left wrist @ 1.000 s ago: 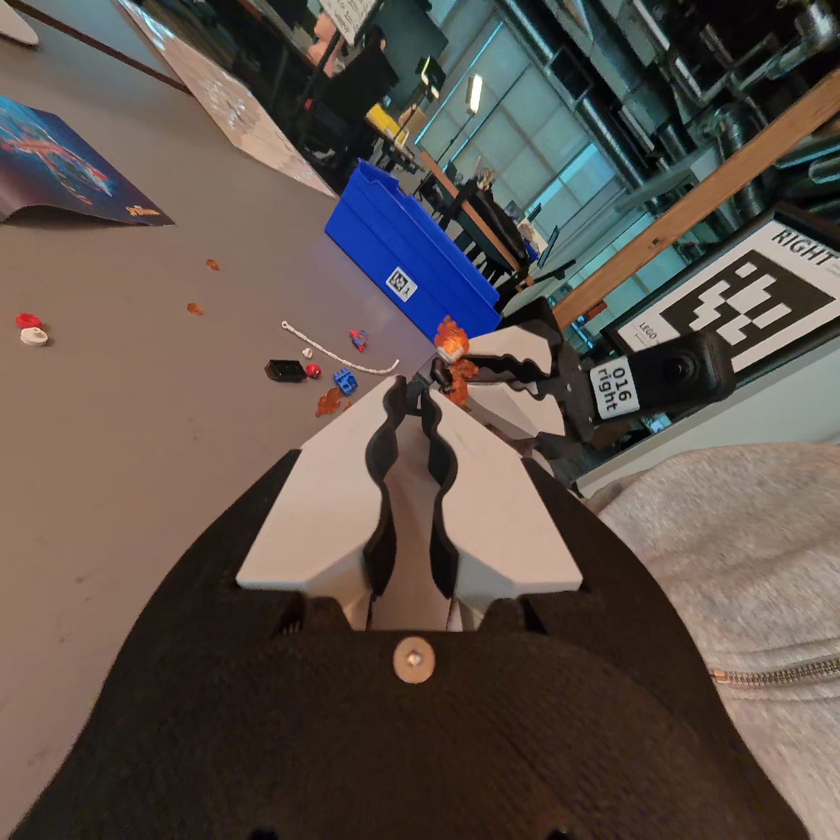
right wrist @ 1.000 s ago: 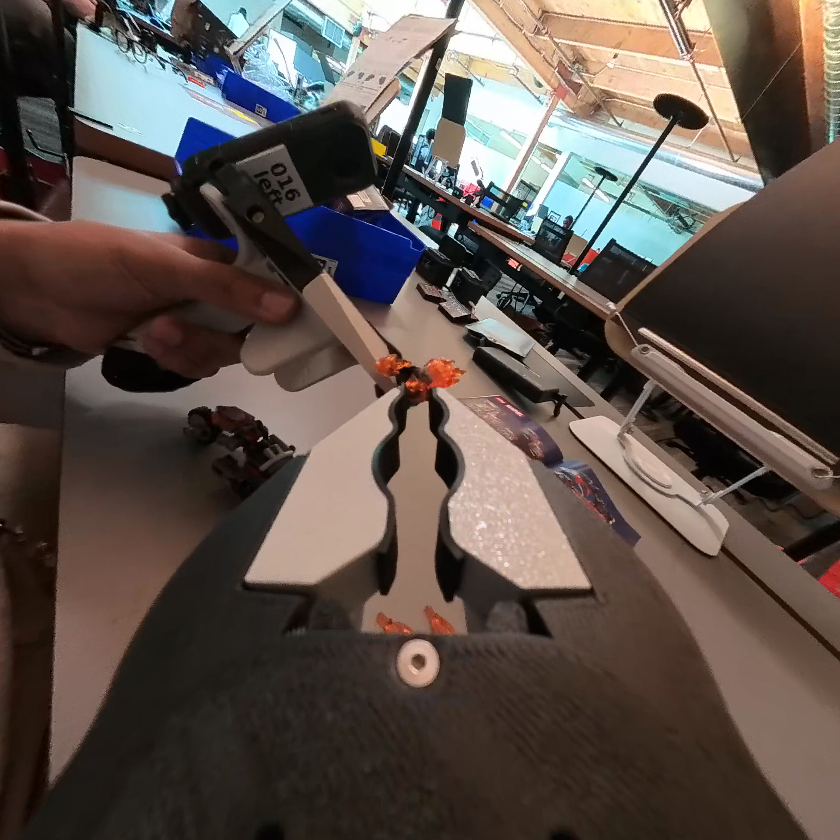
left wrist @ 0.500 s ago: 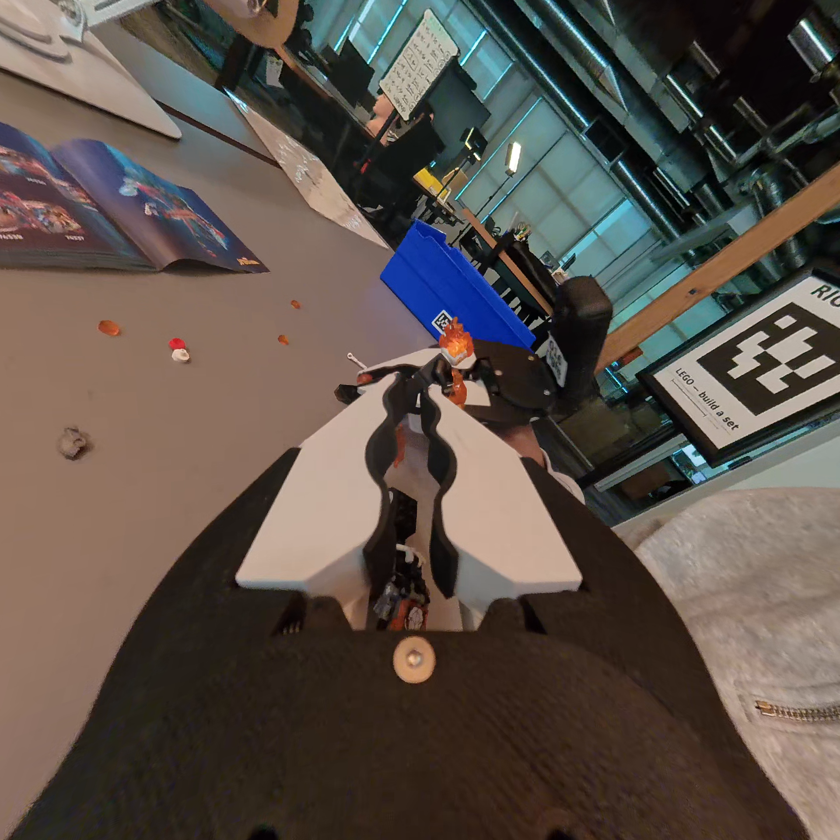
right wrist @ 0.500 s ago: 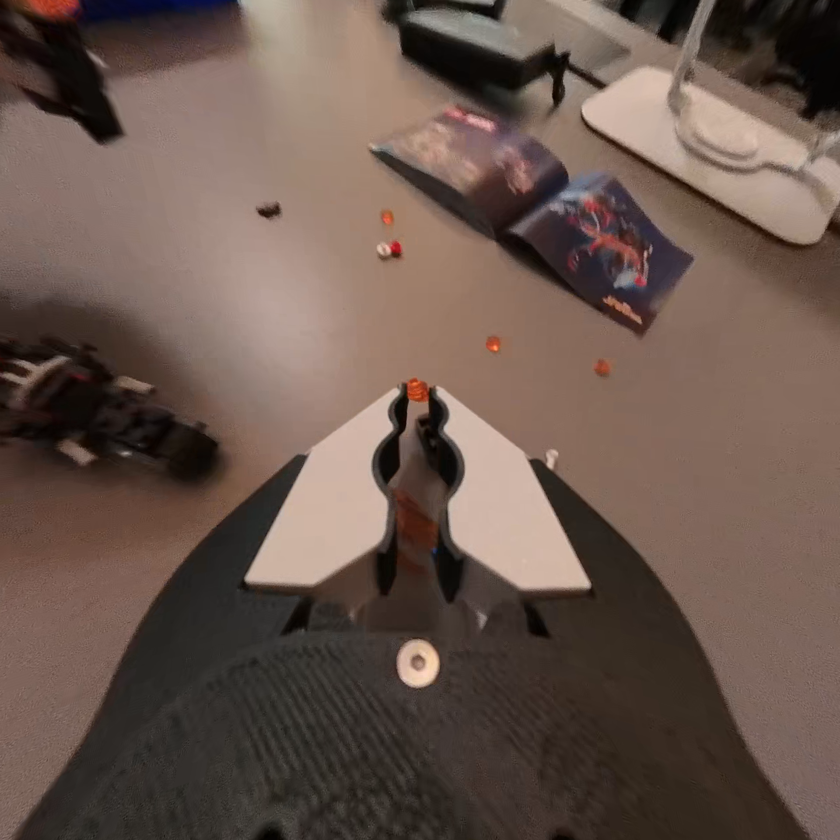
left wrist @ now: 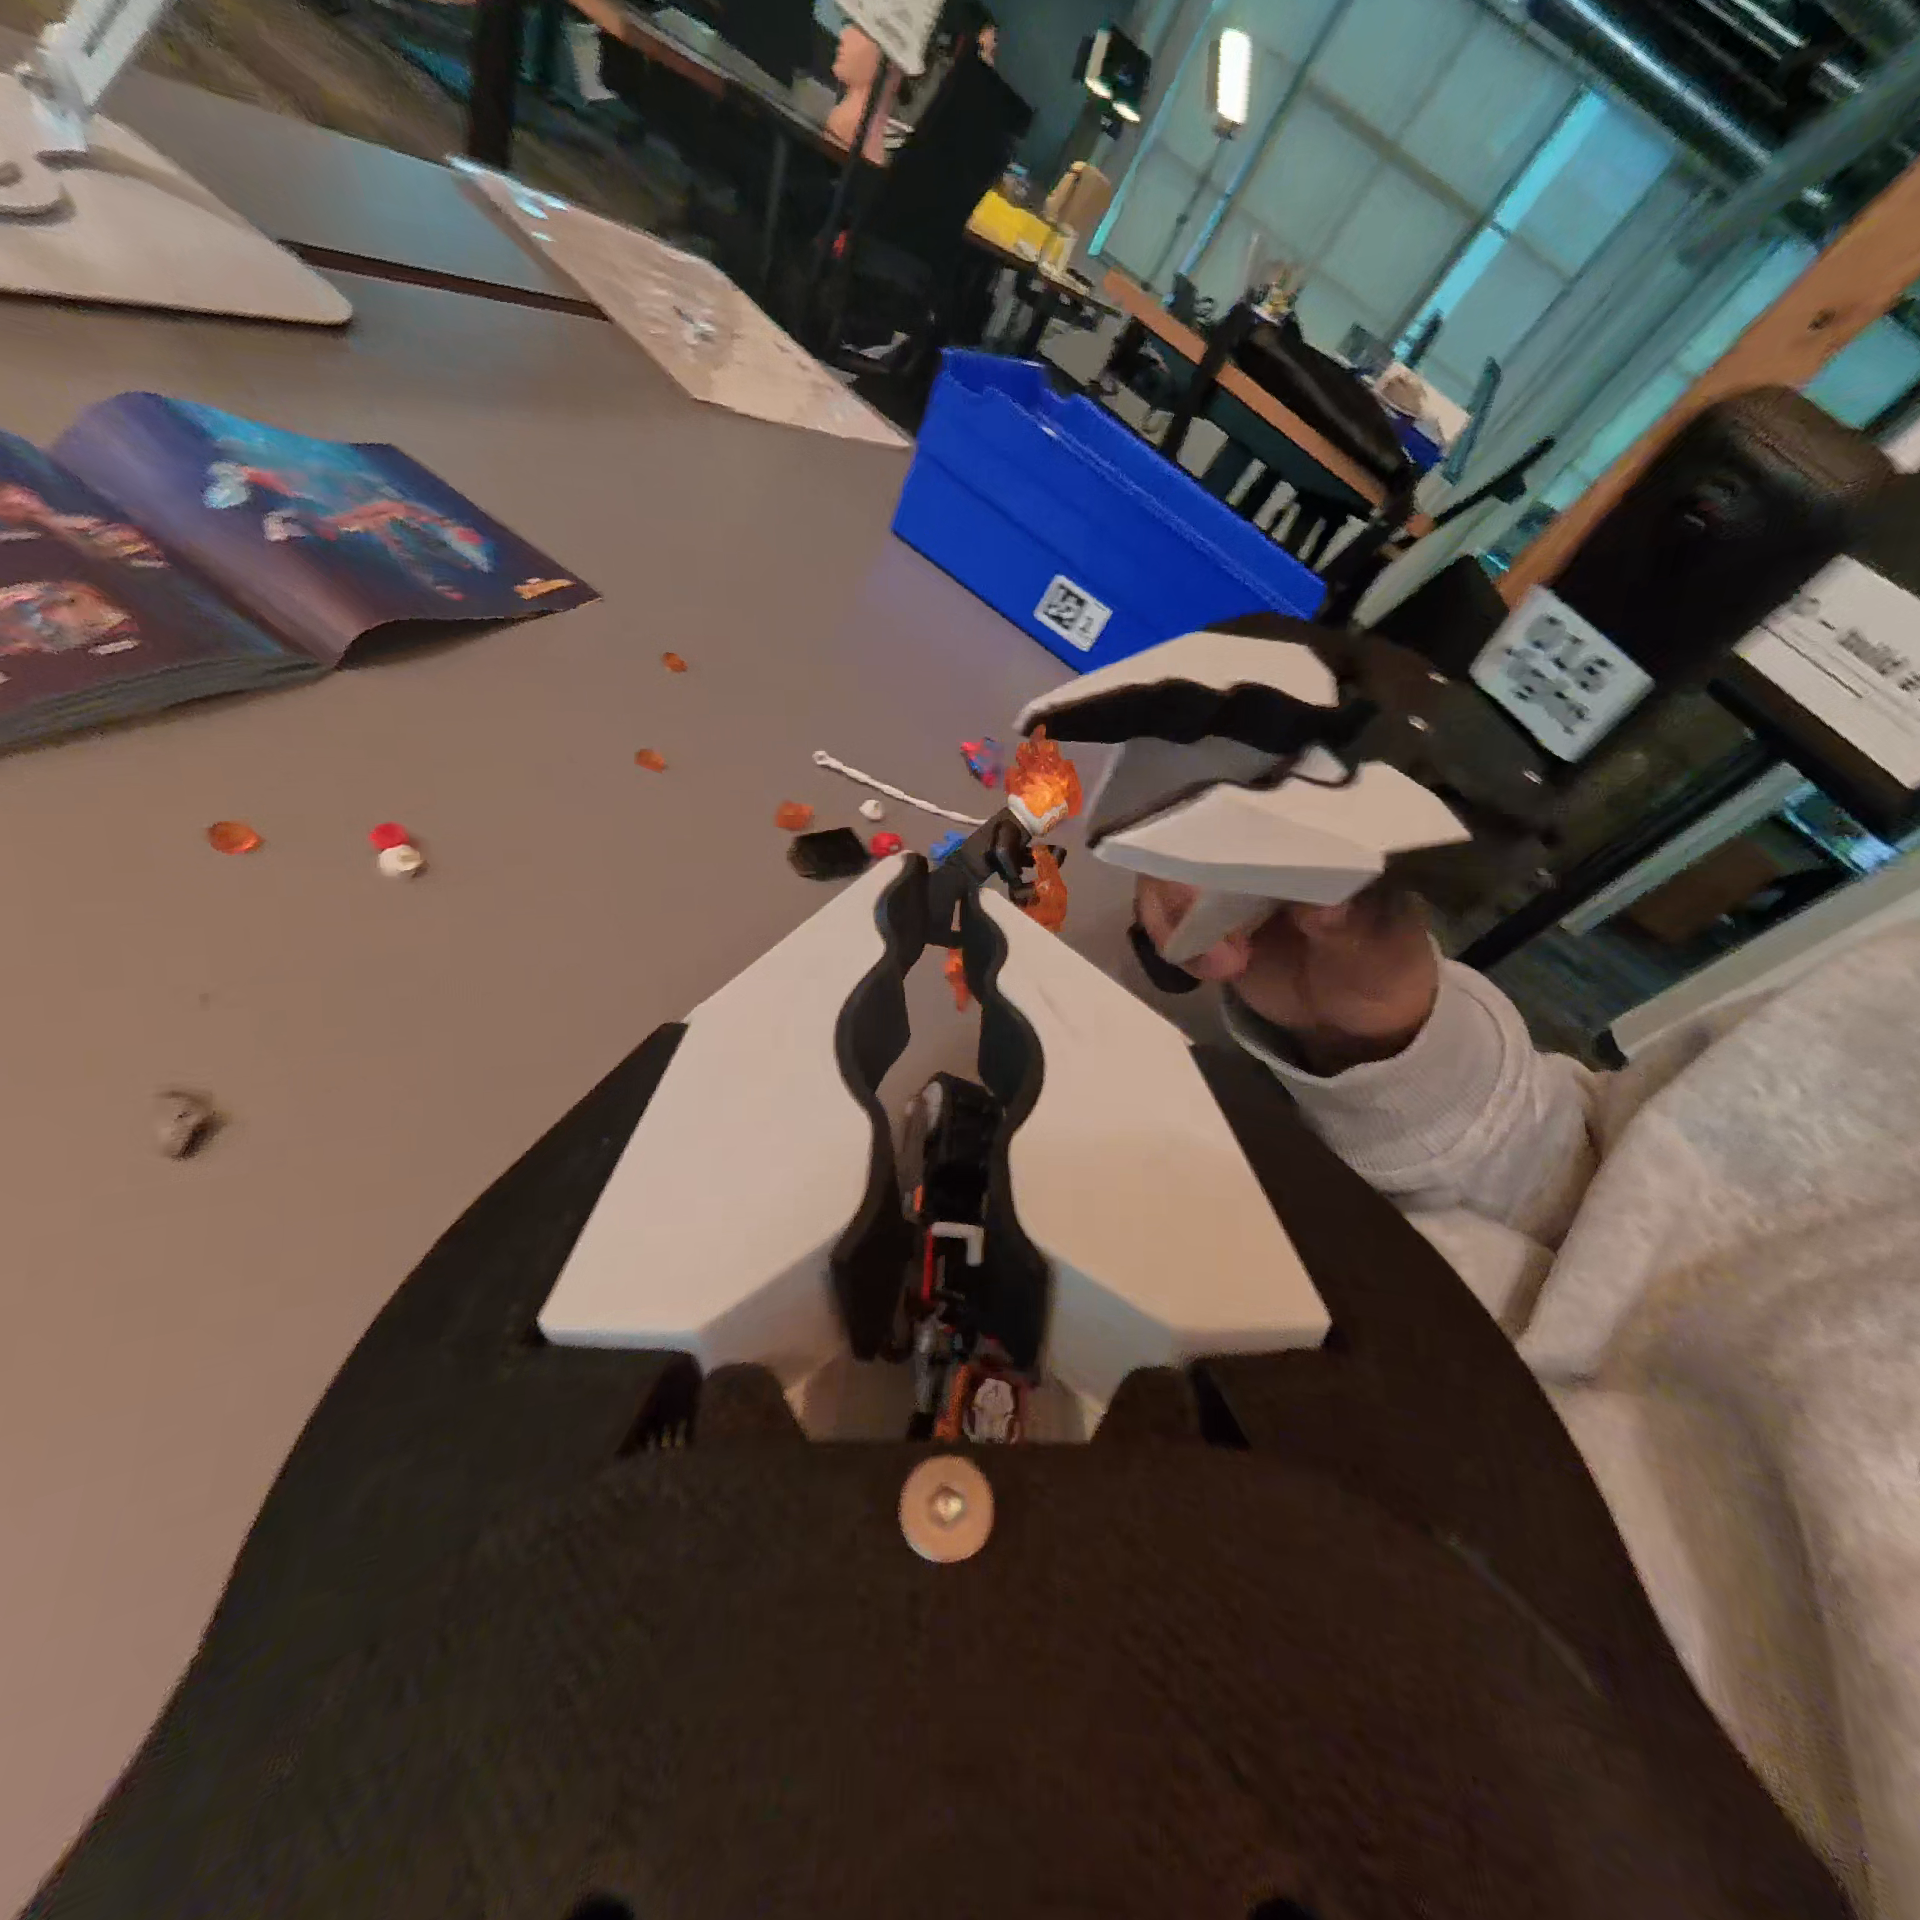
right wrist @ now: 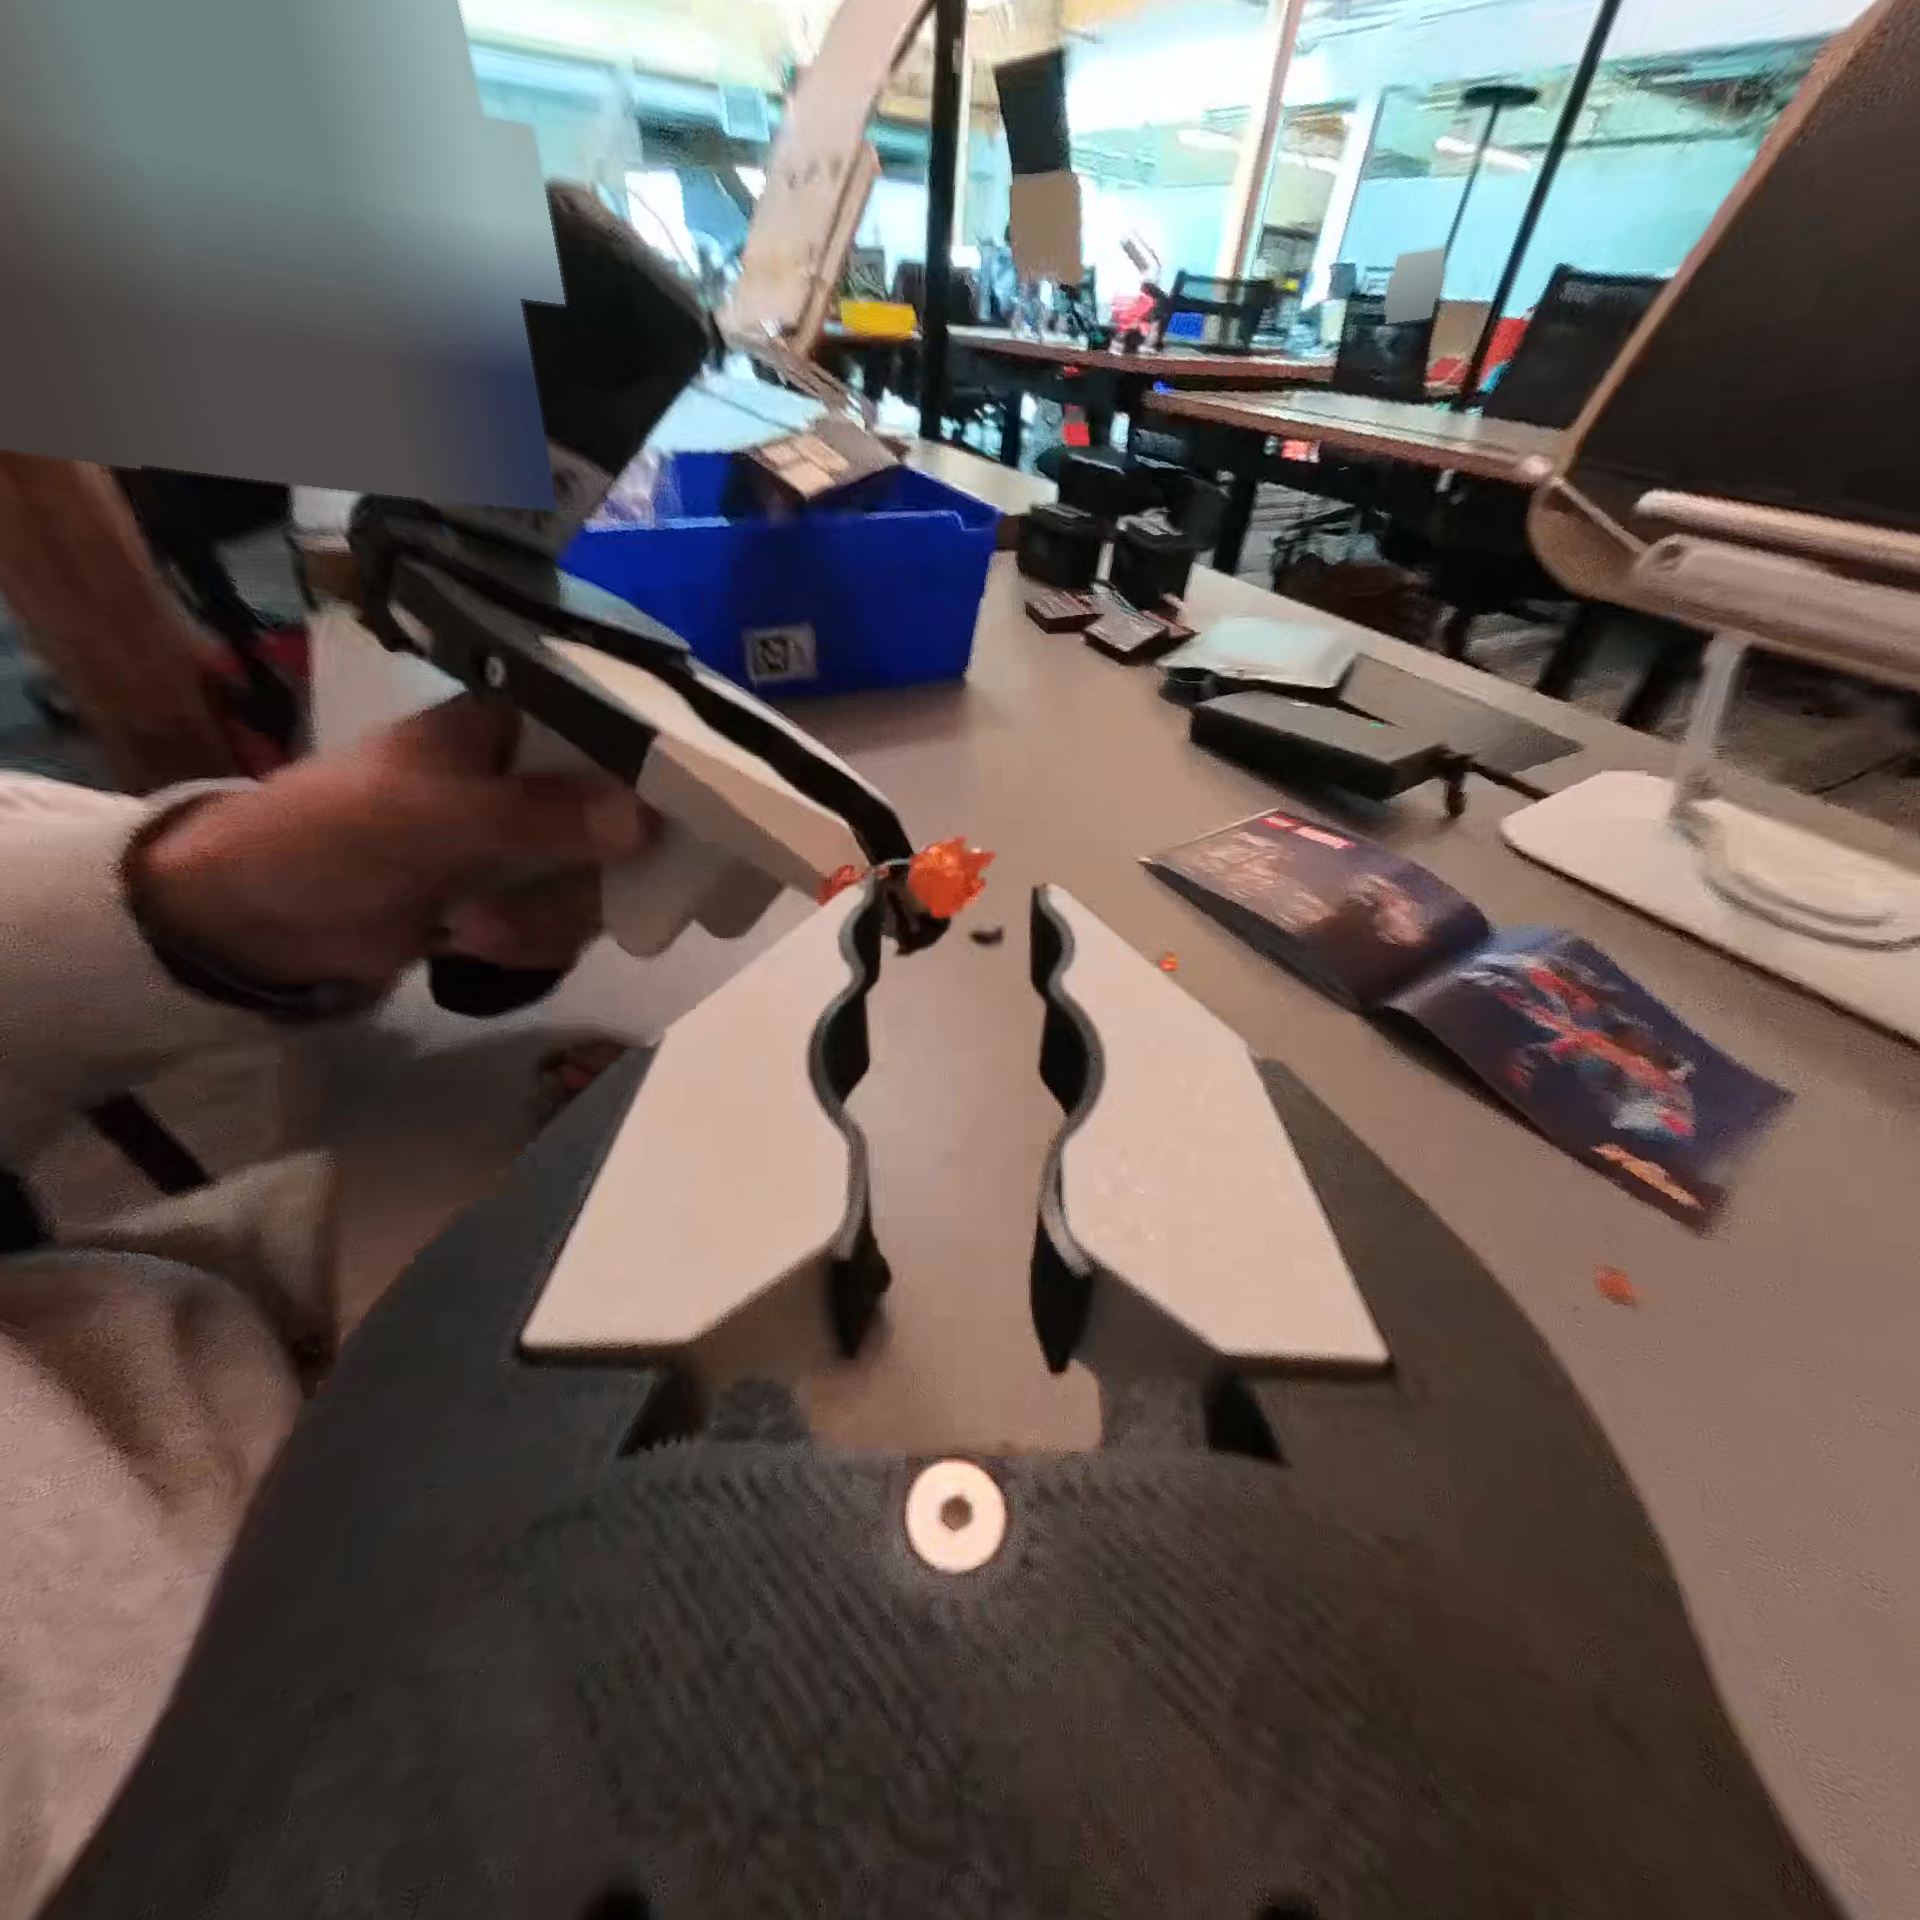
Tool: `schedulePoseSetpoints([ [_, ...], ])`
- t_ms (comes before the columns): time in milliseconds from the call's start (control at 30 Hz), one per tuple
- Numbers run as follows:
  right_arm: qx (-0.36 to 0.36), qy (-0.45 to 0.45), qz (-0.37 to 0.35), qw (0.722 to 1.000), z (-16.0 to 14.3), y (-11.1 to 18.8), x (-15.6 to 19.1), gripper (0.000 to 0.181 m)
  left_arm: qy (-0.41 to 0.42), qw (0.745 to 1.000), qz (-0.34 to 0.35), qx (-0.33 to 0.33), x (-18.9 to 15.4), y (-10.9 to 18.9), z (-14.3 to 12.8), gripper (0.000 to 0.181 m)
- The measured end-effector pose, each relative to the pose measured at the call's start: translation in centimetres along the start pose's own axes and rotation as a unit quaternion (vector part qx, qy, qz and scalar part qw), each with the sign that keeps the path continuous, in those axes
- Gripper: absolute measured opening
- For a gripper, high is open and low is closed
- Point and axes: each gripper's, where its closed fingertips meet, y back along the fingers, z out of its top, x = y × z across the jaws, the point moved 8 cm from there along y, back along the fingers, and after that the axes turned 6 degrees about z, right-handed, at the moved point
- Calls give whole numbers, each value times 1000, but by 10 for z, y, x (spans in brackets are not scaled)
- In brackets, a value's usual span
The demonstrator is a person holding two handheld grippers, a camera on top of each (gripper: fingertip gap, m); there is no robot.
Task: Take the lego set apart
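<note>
Pinching a small flame-headed minifigure (left wrist: 1023, 831) at its fingertips, the left hand-held gripper (left wrist: 951, 909) is closed on the figure's dark body, holding it in the air above the grey surface (left wrist: 468, 935). The figure's orange flame head sticks up beyond the tips, with an orange flame piece at its side. In the right wrist view the same figure (right wrist: 935, 883) shows at the tip of the left hand-held gripper (right wrist: 873, 842), just beside the left fingertip of the right hand-held gripper (right wrist: 951, 914); contact cannot be told. The right hand-held gripper has its jaws spread apart and holds nothing. In the left wrist view the right hand-held gripper (left wrist: 1070, 769) sits just right of the figure, apart from it. A dark motorbike model (left wrist: 956, 1247) lies on the surface below the left fingers. Loose pieces are scattered on the surface: a black brick (left wrist: 826, 852), a white string piece (left wrist: 894, 795), a red and white pair of studs (left wrist: 393, 850), and several orange bits (left wrist: 231, 836). An open booklet (left wrist: 208, 551) lies to the left, and a blue bin (left wrist: 1081, 540) stands farther back. A white stand base (right wrist: 1704, 894) sits beyond the booklet (right wrist: 1455, 997).
</note>
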Motion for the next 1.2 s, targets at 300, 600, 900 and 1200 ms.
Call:
schedulePoseSetpoints([
  [300,-78,-199,148,966,-7,3,-8,12,-13,999,-38,11,-14,-3,-1,5],
  [600,-138,-289,140,937,-10,25,-34,0,-33,999,-12,22,-12,-1,-8,4],
  [900,-74,-235,156,956,-9,8,-11,11,-32,999,-25,21,-19,-4,-7,5],
  [1200,-134,-301,94,939,-8,47,-55,10,-1,999,-32,16,-11,0,-12,5],
])
